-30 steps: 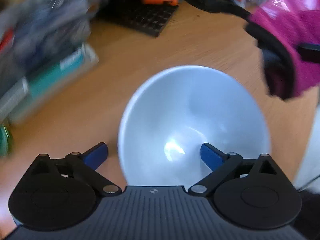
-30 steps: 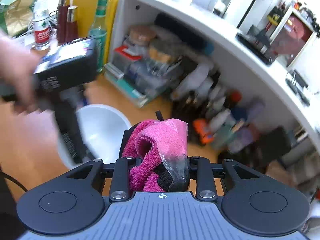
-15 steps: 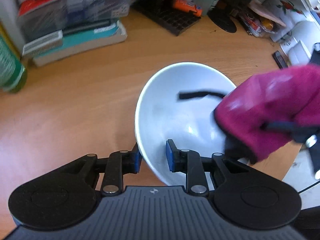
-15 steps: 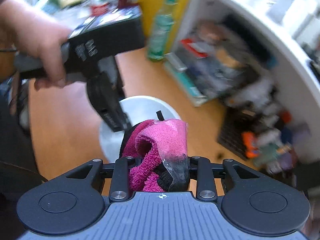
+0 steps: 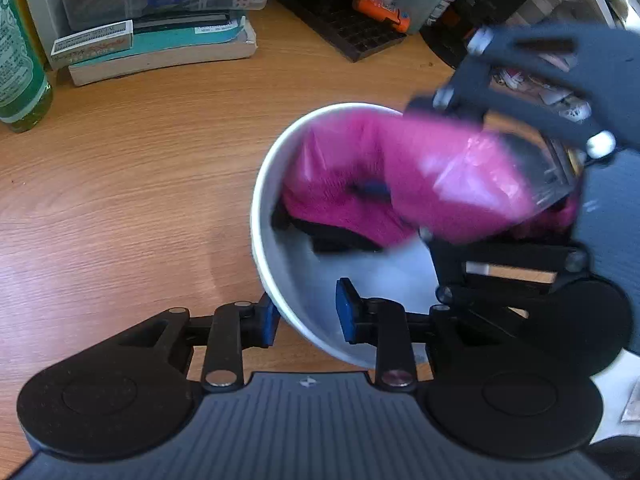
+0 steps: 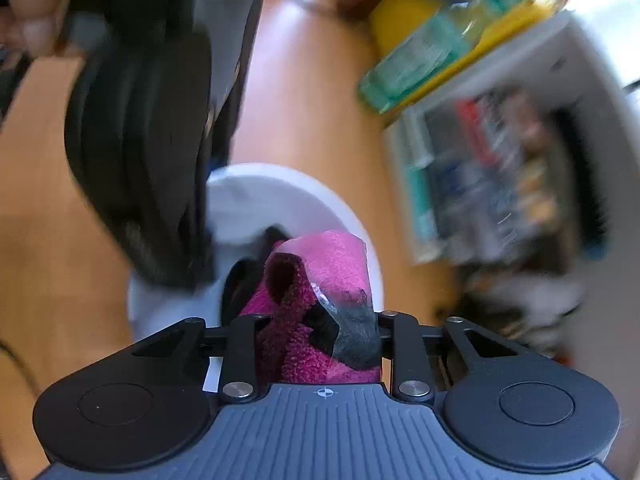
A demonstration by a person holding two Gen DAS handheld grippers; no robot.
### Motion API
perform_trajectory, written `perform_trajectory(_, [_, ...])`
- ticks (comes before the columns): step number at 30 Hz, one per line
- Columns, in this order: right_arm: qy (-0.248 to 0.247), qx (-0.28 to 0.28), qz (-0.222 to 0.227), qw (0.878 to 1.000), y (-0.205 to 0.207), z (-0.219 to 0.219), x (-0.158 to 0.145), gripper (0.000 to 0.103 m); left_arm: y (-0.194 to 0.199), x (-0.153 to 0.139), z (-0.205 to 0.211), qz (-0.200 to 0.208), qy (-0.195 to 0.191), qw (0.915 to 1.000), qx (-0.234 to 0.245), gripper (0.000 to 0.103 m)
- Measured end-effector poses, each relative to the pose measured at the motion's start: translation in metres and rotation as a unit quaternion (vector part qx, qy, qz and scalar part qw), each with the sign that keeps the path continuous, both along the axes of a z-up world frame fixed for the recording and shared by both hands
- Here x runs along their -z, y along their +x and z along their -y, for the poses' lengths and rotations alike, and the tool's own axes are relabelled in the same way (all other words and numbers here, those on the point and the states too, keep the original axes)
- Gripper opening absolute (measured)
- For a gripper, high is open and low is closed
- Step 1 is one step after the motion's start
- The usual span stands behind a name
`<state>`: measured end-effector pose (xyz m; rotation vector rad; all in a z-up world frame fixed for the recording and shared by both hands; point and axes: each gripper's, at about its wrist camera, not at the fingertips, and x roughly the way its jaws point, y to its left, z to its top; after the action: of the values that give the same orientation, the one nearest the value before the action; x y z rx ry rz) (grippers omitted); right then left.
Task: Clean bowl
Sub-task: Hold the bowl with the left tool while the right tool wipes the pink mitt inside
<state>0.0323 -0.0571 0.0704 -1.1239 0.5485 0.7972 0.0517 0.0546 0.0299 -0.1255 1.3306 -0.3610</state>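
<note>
The pale wooden surface [image 5: 120, 184], smooth with a fine straight grain, carries the round white bowl [image 5: 276, 264], a glossy, thin-walled piece with a plain rim, standing near the front right of the left wrist view. Behind it, against the back, lie a flat stack of books [image 5: 160, 48] with clear plastic boxes on top, a black gridded tray [image 5: 344, 28] holding an orange tube, and a green translucent bottle [image 5: 20, 72] at the far left.

The left gripper [image 5: 306, 316], matte black with blue rubber pads, straddles the bowl's near rim: one pad sits outside the wall, the other inside. Its jaws are narrow and opening slightly, and the inner pad stands a little off the wall, so a firm pinch cannot be confirmed.

The right gripper [image 6: 320, 332] is clamped on a bunched magenta terry cloth [image 6: 320, 276], fluffy and looped in texture, with a black patch and a strip of clear glossy film stuck over it. The cloth reaches down into the bowl and fills its far half, motion-blurred in the left view.
</note>
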Motion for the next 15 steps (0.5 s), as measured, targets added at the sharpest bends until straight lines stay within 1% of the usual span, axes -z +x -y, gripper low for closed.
perform_trajectory(1, [0.028,0.03,-0.011,0.999,0.007,0.004,-0.013,0.031,0.0,0.0,0.0,0.0,0.0,1.0,0.001,0.033])
perform_trajectory(3, [0.072,0.074,-0.031,0.994,0.014,0.015,-0.034,0.031,0.002,0.001,0.001,-0.001,0.002,1.0,0.004,0.034])
perform_trajectory(5, [0.105,0.098,-0.084,0.986,0.019,0.025,-0.047,0.031,0.002,0.001,0.002,-0.001,0.004,1.0,0.008,0.035])
perform_trajectory(7, [0.132,0.132,-0.185,0.965,0.025,0.04,-0.052,0.031,0.003,0.001,0.002,-0.001,0.006,0.9999,0.012,0.035])
perform_trajectory(9, [0.125,0.139,-0.218,0.958,0.026,0.043,-0.041,0.031,0.003,0.002,0.003,0.0,0.008,0.9999,0.015,0.036])
perform_trajectory(11, [0.111,0.146,-0.246,0.952,0.03,0.041,-0.022,0.031,0.003,0.002,0.005,0.003,0.011,0.9998,0.017,0.037])
perform_trajectory(13, [0.09,0.152,-0.258,0.95,0.035,0.035,-0.002,0.033,0.003,0.002,0.006,0.004,0.014,0.9997,0.018,0.038])
perform_trajectory(14, [0.082,0.151,-0.258,0.951,0.036,0.032,0.005,0.034,0.003,0.002,0.007,0.004,0.015,0.9997,0.018,0.037])
perform_trajectory(15, [0.07,0.143,-0.253,0.954,0.035,0.028,0.015,0.035,0.004,0.002,0.007,0.005,0.017,0.9997,0.017,0.038])
